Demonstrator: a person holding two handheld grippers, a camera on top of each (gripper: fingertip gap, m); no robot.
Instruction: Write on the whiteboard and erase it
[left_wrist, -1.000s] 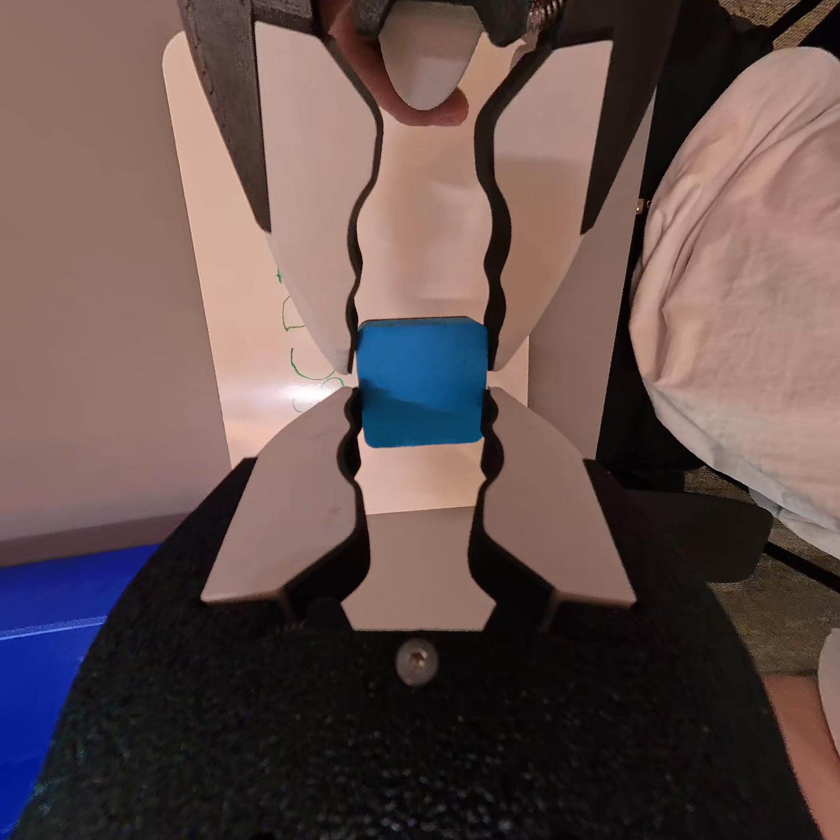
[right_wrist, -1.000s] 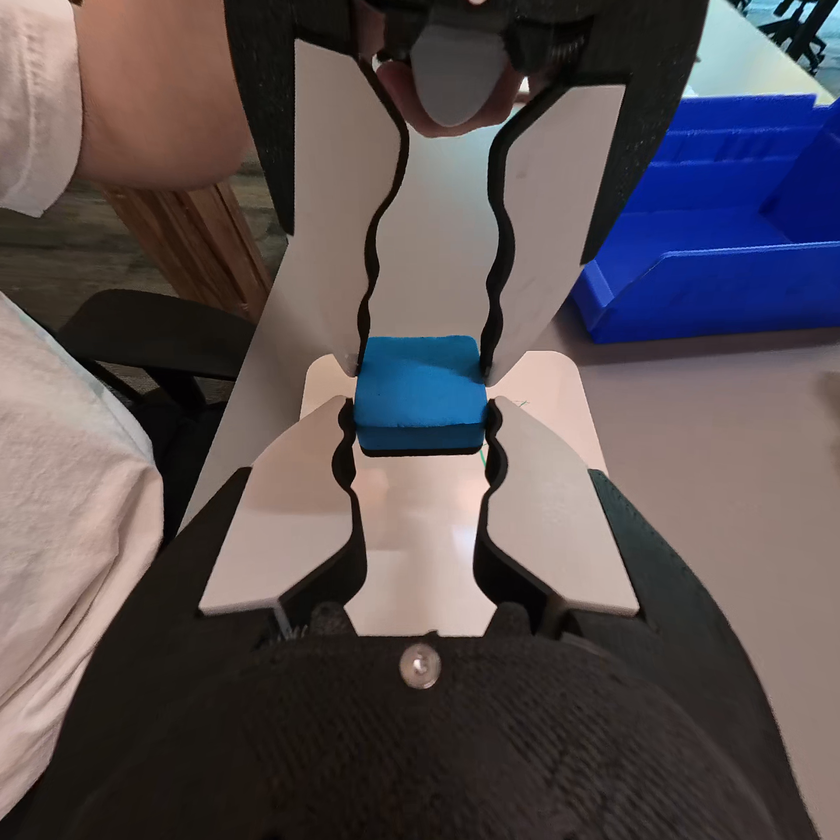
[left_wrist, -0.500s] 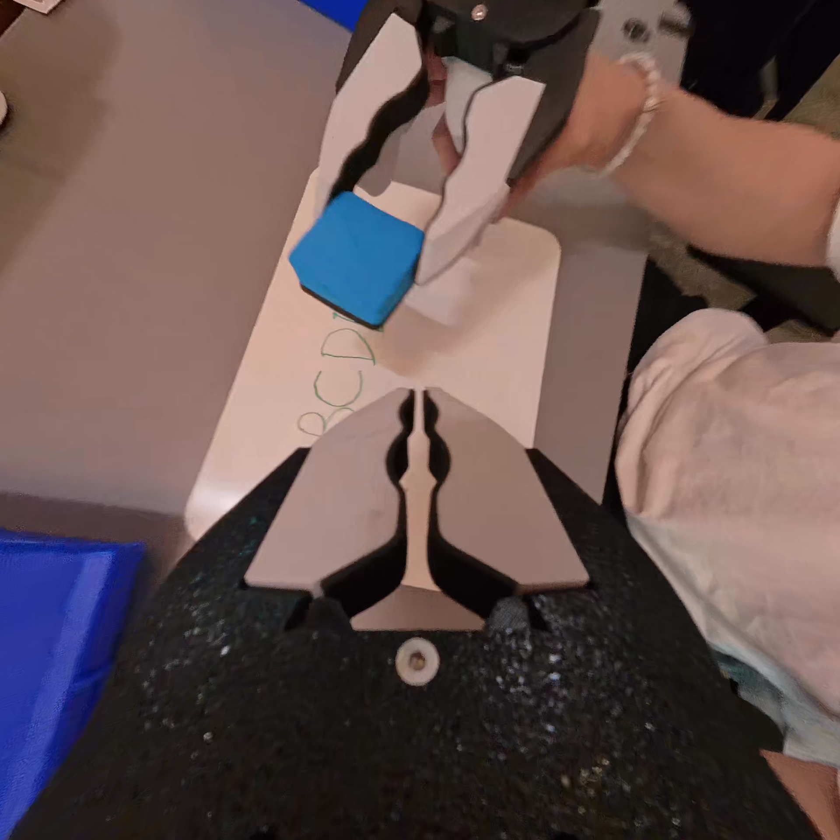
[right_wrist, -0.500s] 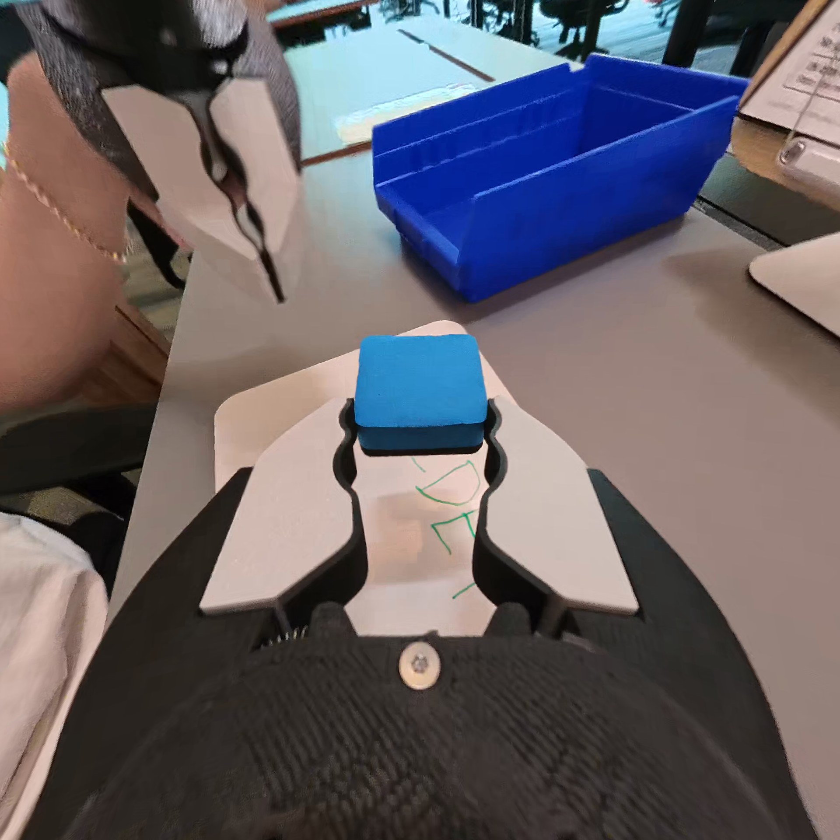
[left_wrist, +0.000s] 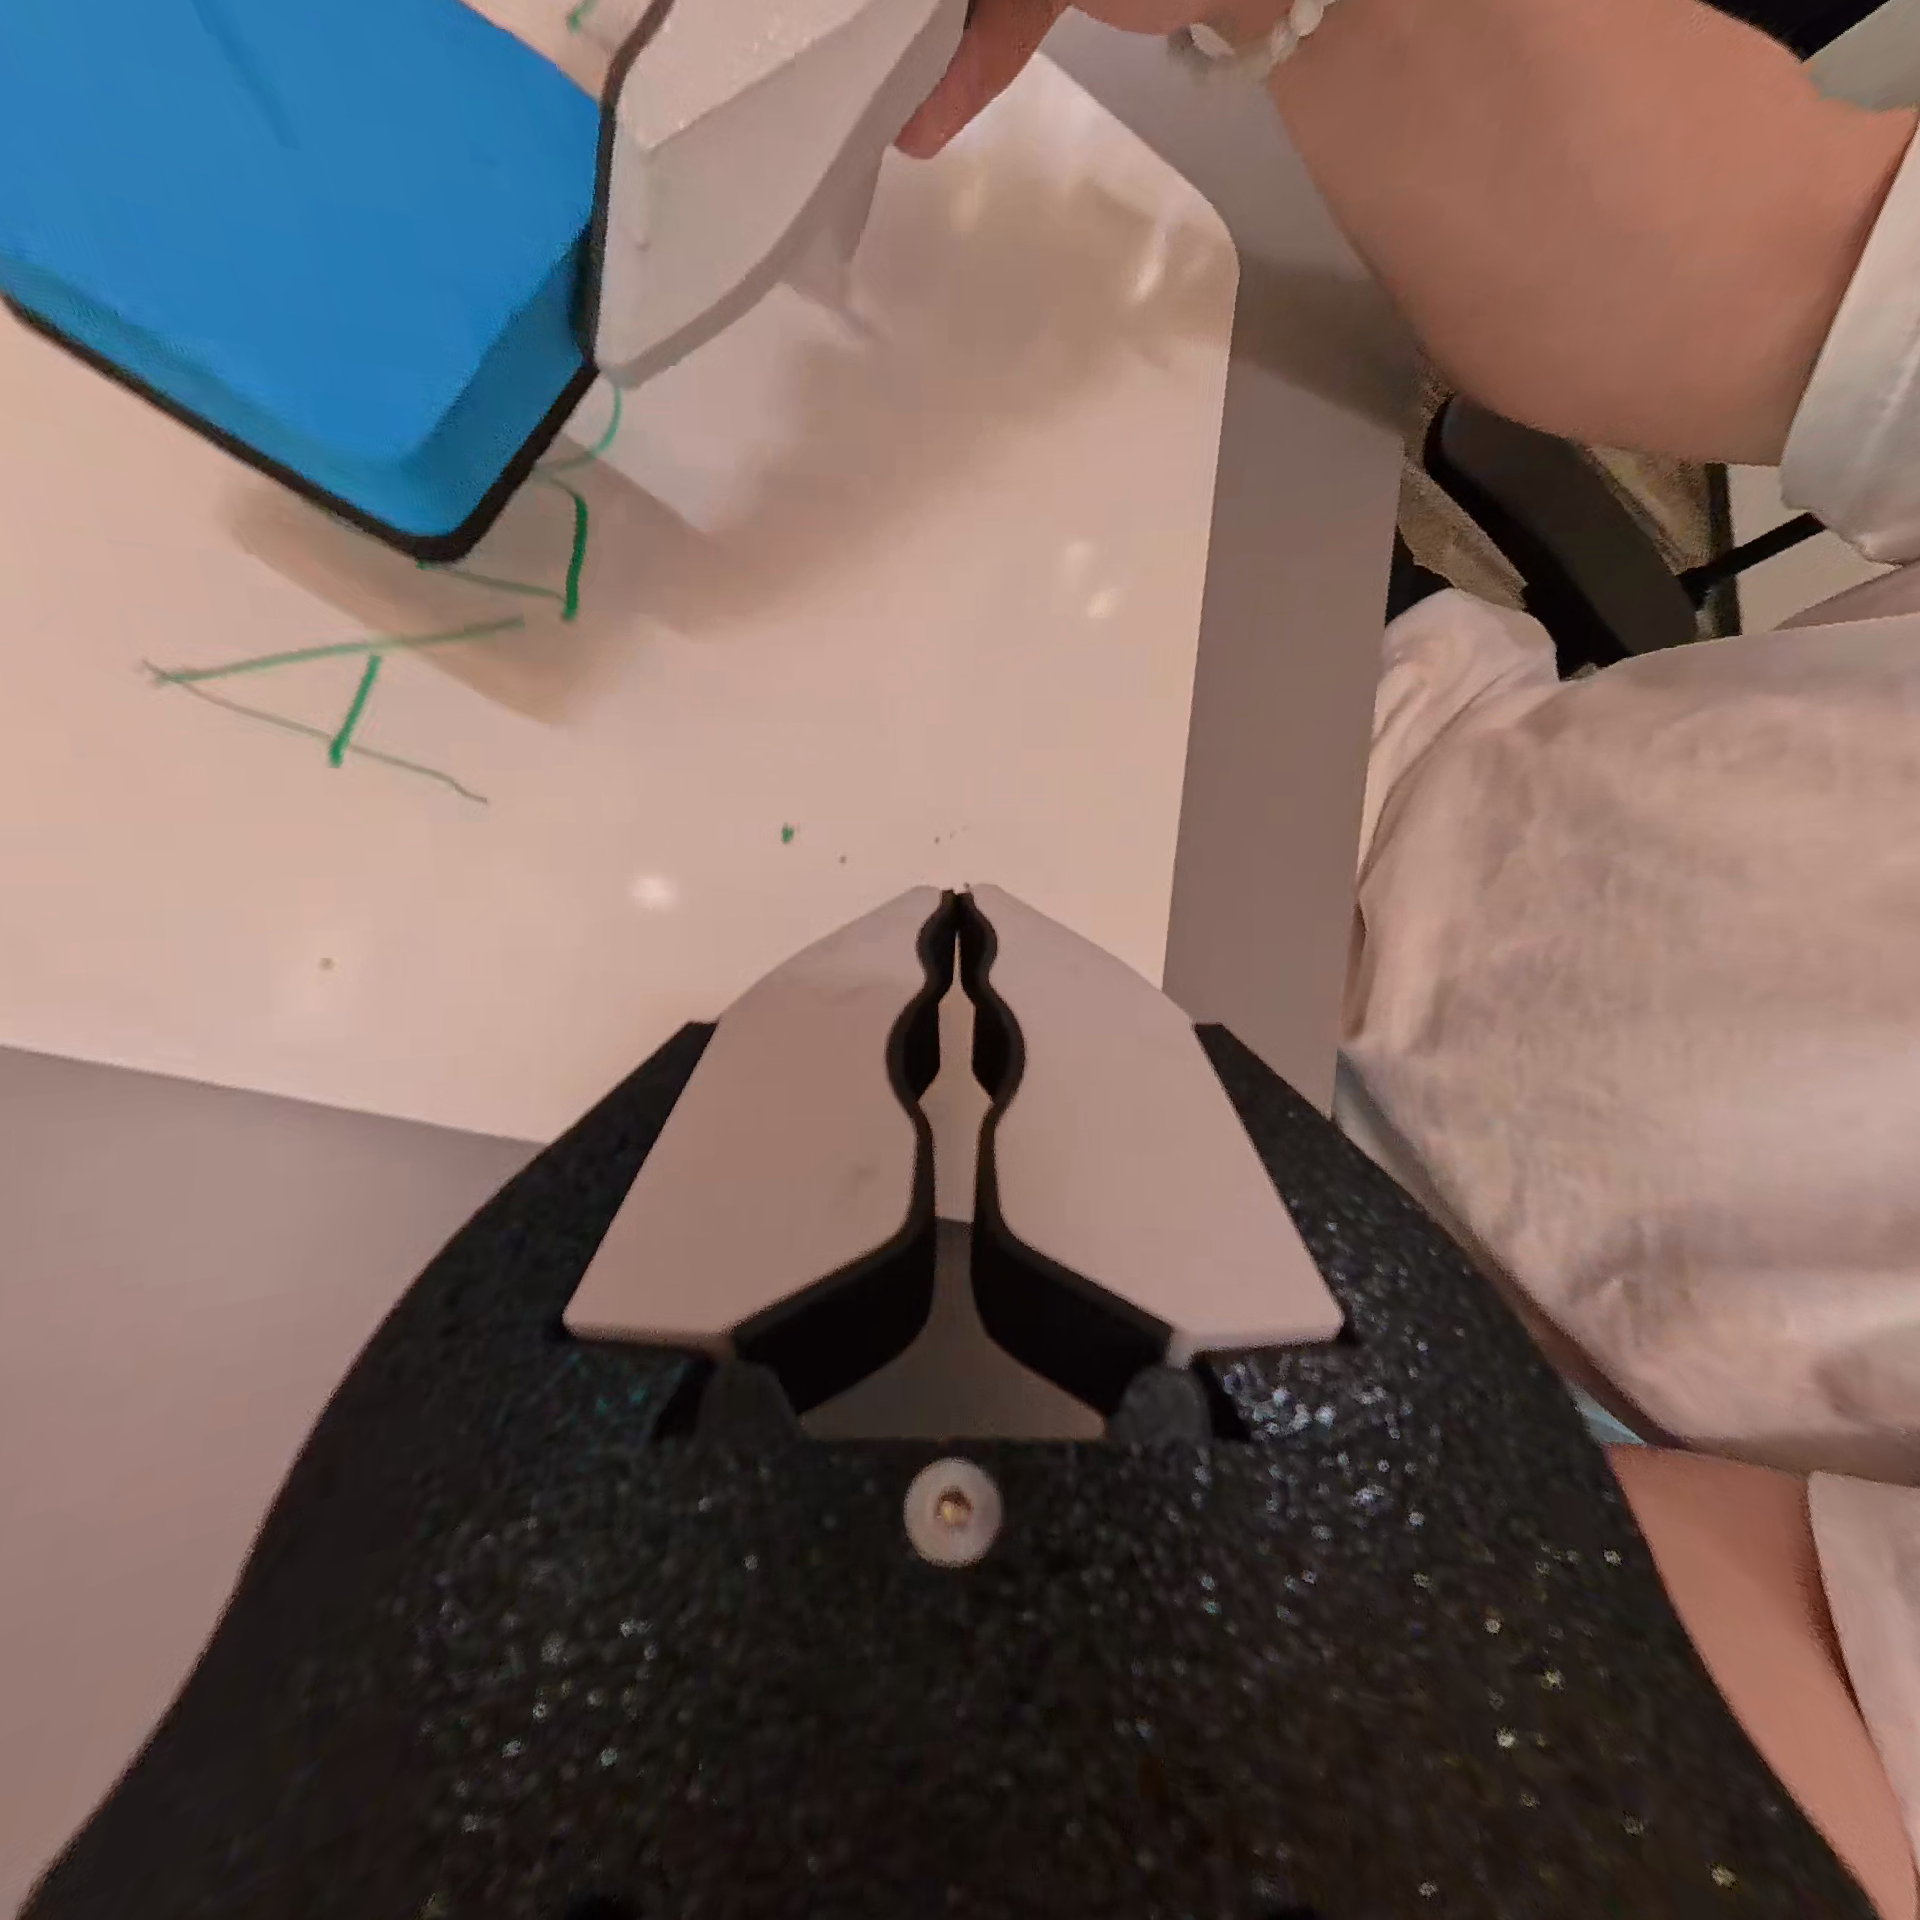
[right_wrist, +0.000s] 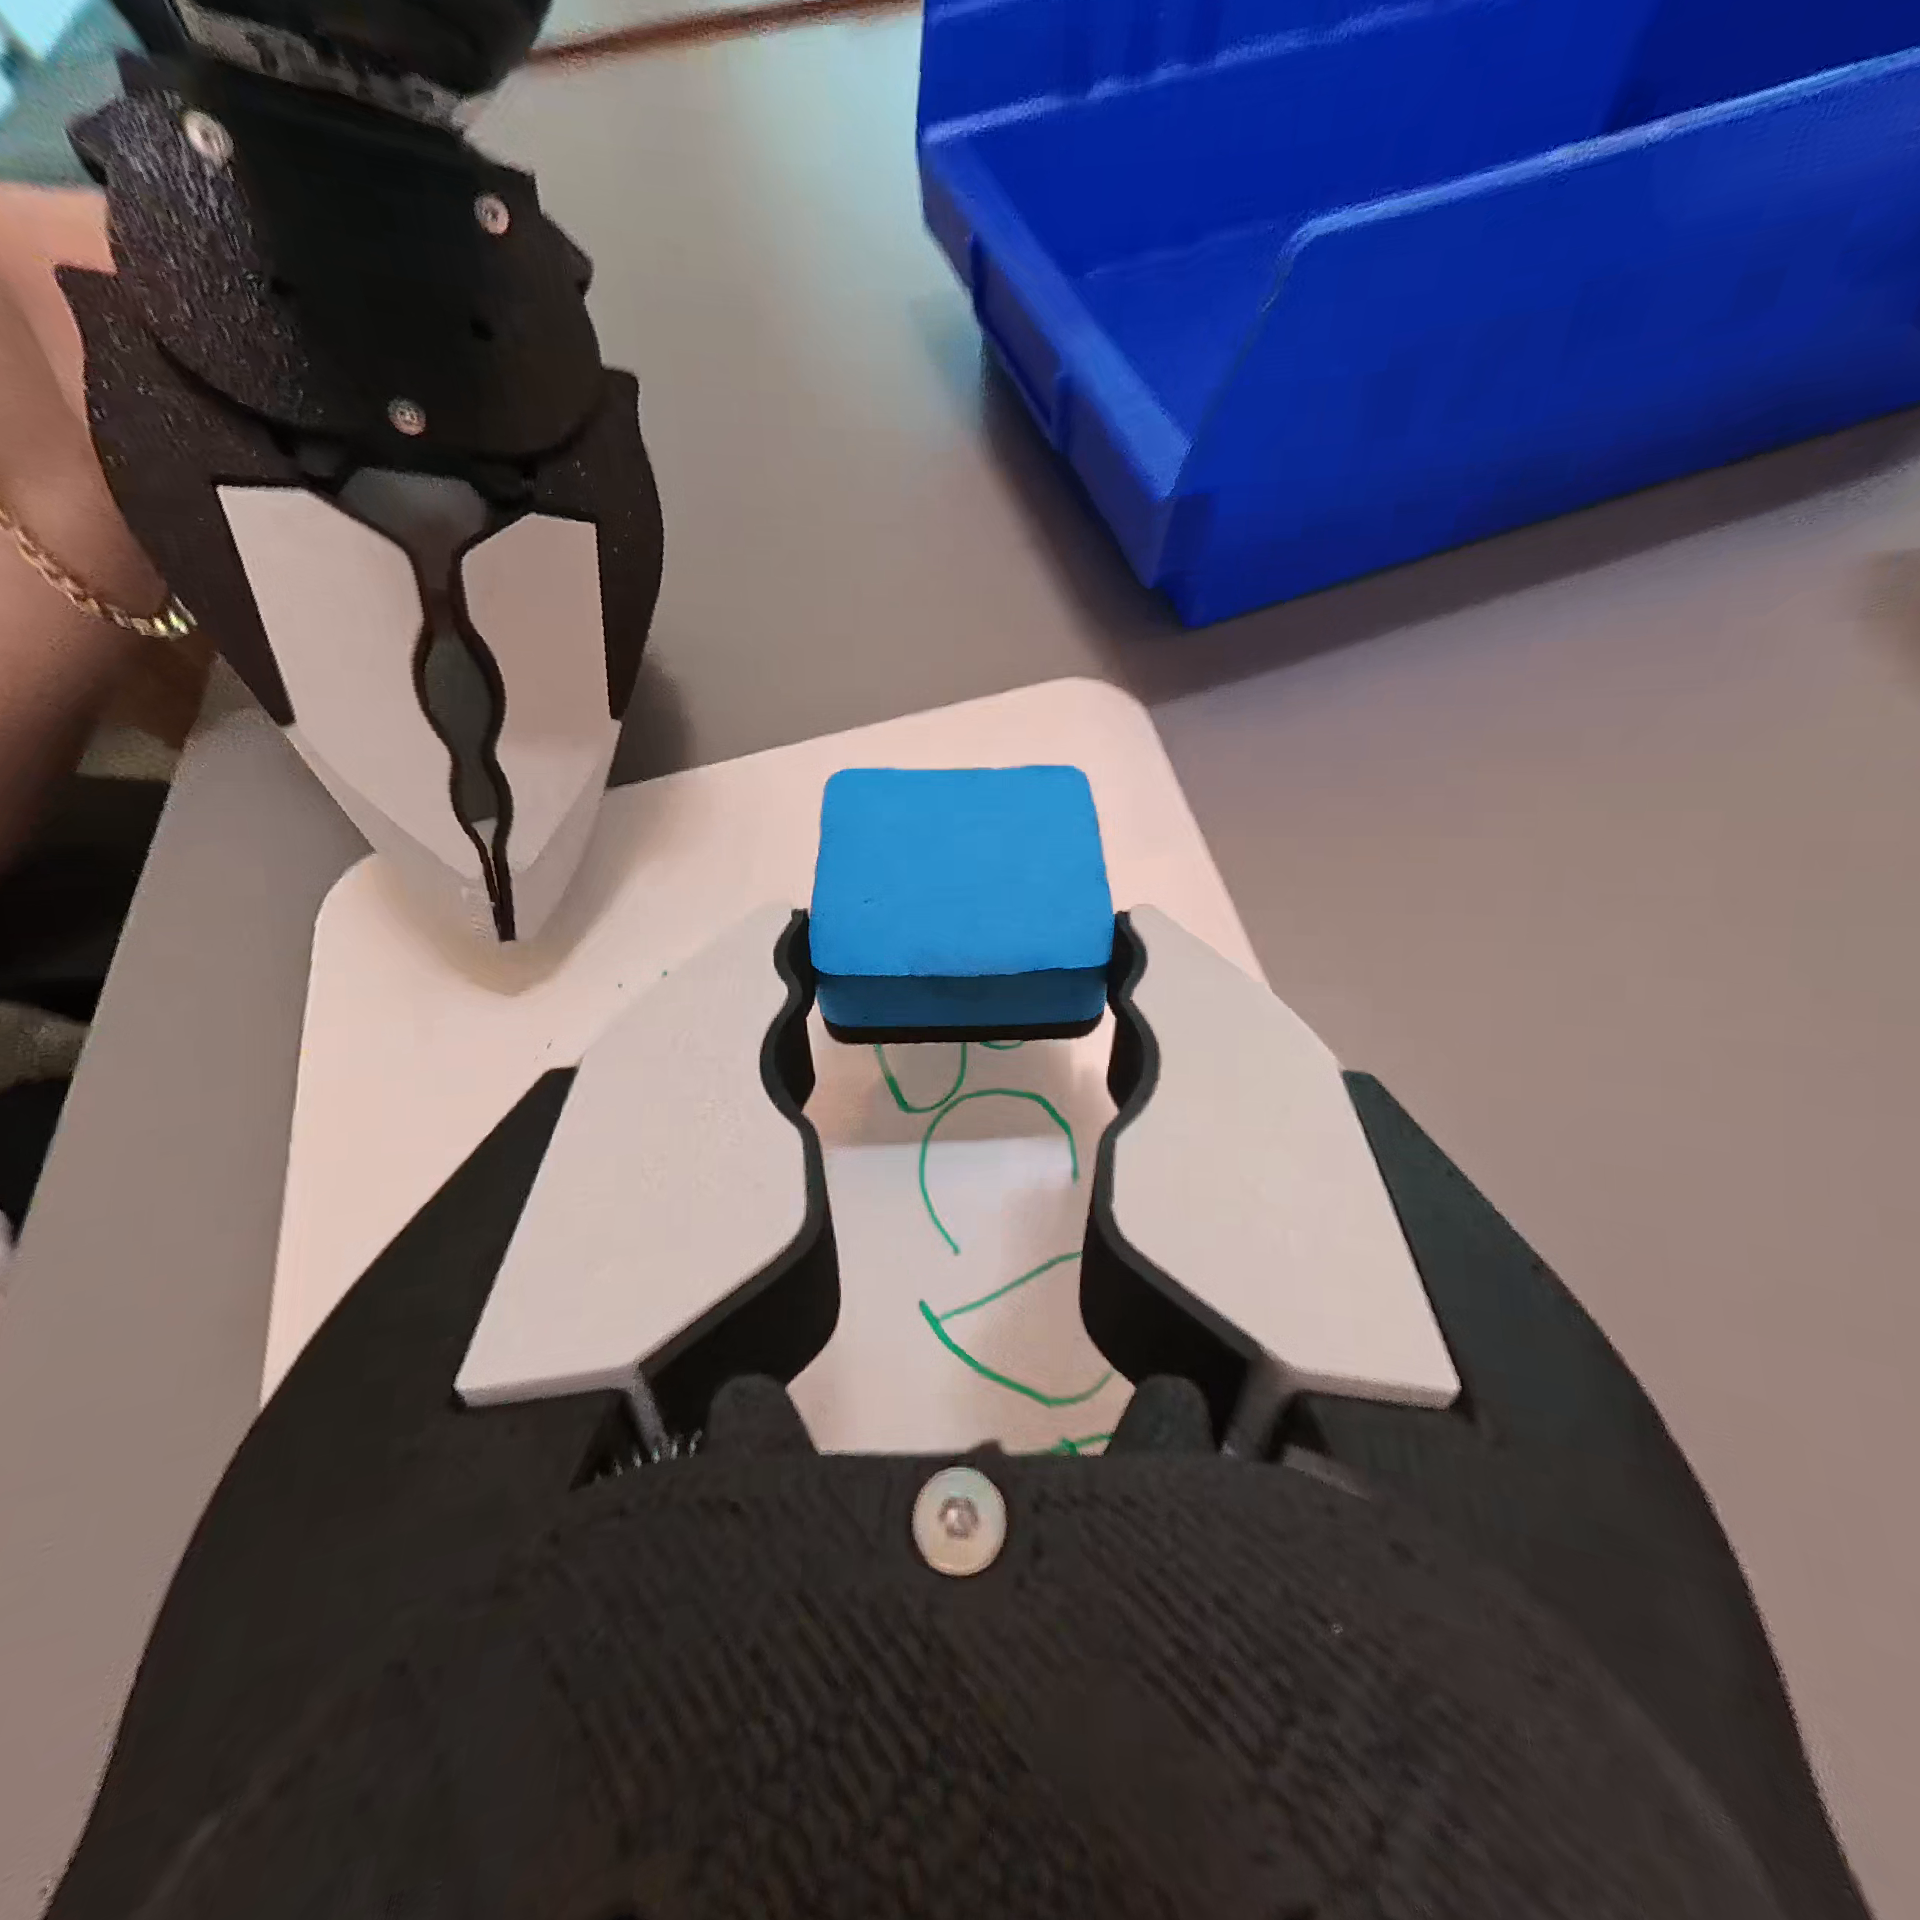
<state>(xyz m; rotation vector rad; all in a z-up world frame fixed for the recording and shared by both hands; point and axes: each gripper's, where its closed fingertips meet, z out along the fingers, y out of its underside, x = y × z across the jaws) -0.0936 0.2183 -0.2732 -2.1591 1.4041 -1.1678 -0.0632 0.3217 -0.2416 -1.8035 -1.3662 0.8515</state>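
The eraser (right_wrist: 958, 899) is clamped between the right gripper (right_wrist: 961, 971) fingers, felt side down on the board (right_wrist: 416, 1091), so the green marks (right_wrist: 997, 1195) nearest the camera can be wiped. The left gripper (left_wrist: 956, 902), with both fingers pressed together and empty, is set tip-down on the board corner left of the eraser, apparently to pin the board against sliding. A blue bin (right_wrist: 1455, 312) stands beyond the board.

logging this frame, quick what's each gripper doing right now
Left gripper: closed, empty, tips down on a corner of the whiteboard.
Right gripper: closed on the blue eraser, over the green marks.
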